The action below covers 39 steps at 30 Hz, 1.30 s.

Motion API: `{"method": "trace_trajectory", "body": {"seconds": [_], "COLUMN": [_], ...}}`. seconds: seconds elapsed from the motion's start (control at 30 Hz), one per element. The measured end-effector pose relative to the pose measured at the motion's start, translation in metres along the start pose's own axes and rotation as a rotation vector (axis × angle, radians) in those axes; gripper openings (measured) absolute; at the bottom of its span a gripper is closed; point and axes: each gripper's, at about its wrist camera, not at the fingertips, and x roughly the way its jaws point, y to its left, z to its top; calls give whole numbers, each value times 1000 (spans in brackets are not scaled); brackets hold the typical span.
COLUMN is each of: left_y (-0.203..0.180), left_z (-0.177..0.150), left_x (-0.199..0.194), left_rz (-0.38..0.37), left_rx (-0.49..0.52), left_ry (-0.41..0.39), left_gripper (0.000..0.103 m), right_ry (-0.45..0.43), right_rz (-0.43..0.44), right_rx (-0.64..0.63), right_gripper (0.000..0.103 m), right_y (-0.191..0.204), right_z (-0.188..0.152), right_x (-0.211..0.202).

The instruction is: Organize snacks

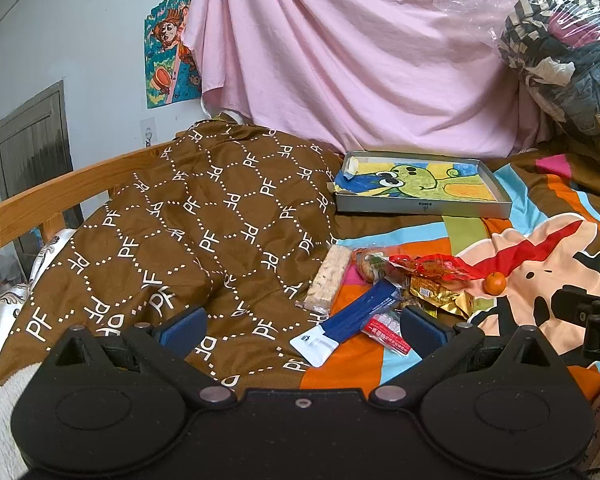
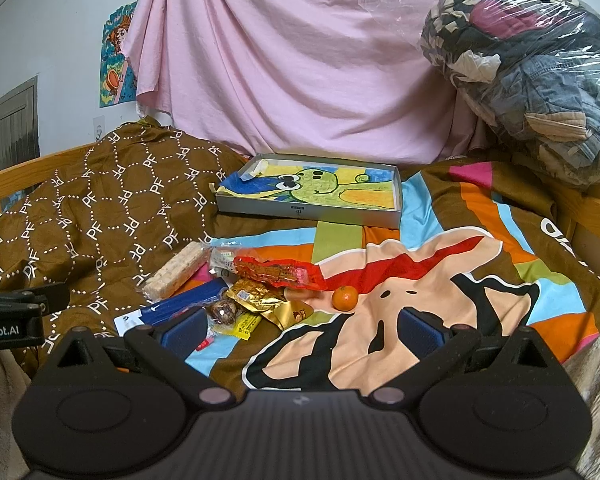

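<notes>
Crinkly foil and plastic wrappers lie heaped on the bed, just in front of the shallow grey box (image 2: 398, 200) with the cartoon drawing inside, which looks like the place they belong. Nearest the box sits a red packet (image 2: 278, 272), with a pale rice-cracker bar (image 2: 178, 274) to its left, gold sachets (image 2: 256, 298) and a blue-and-white pouch (image 1: 352, 320) closer to me, and a small orange (image 2: 345, 297) to the right of the pile. Both the left claw (image 1: 300, 330) and the right claw (image 2: 300, 330) hover with fingers spread wide, holding nothing. Overlapping packets may drag neighbours along, the orange could roll across the soft quilt (image 2: 480, 280), and thin flat wrappers may slip a pinch.
</notes>
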Motion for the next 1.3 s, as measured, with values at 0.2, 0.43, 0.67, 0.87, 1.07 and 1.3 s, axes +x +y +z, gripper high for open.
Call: {"method": "trace_trajectory", "body": {"seconds": [0.2, 0.43, 0.67, 0.87, 1.07, 1.3], "left_y": [-2, -2, -4, -9, -12, -10], "left_z": [-4, -3, 0, 3, 10, 18], "left_x": [-1, 6, 12, 18, 32, 63], "left_rz": [-7, -30, -54, -45, -36, -5], "left_rx": [13, 6, 17, 53, 73, 58], "left_ry": [12, 38, 79, 108, 172, 279], "left_gripper": [102, 102, 102, 102, 102, 102], "right_ry": [11, 19, 42, 78, 125, 150], "right_rz": [2, 2, 3, 12, 41, 72], "right_rx": [-4, -17, -15, -20, -28, -33], "right_gripper": [103, 103, 103, 103, 103, 103], "right_y": [0, 3, 2, 3, 4, 3], "right_z": [1, 0, 0, 1, 4, 12], "right_x": [1, -1, 5, 11, 22, 37]}}
